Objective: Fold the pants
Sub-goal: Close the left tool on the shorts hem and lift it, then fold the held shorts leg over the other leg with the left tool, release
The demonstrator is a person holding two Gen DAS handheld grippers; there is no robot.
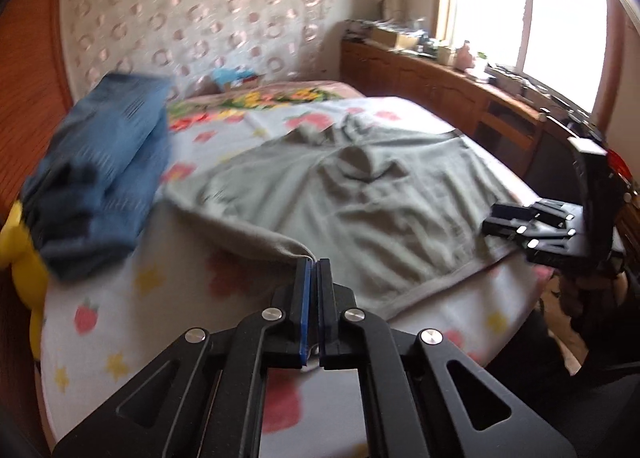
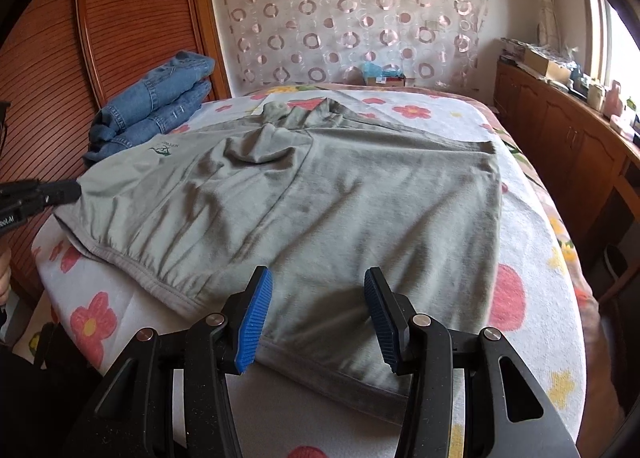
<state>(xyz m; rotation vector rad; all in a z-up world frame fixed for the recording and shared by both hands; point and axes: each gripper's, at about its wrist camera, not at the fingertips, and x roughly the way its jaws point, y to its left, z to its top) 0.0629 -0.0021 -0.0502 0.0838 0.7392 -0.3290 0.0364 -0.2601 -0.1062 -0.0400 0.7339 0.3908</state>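
A: Left wrist view: the left gripper (image 1: 314, 264) is clenched on a corner of the grey pants (image 1: 352, 194), which lie spread on the flowered bedspread (image 1: 160, 322). Folded jeans (image 1: 104, 162) sit blurred at the left.

B: Right wrist view: the right gripper (image 2: 318, 296) hangs released over the pants' (image 2: 320, 198) near edge. Only here does a small dark logo (image 2: 162, 149) show on them. A cardboard box (image 2: 546, 62) stands on the cabinet; its contents are unclear.
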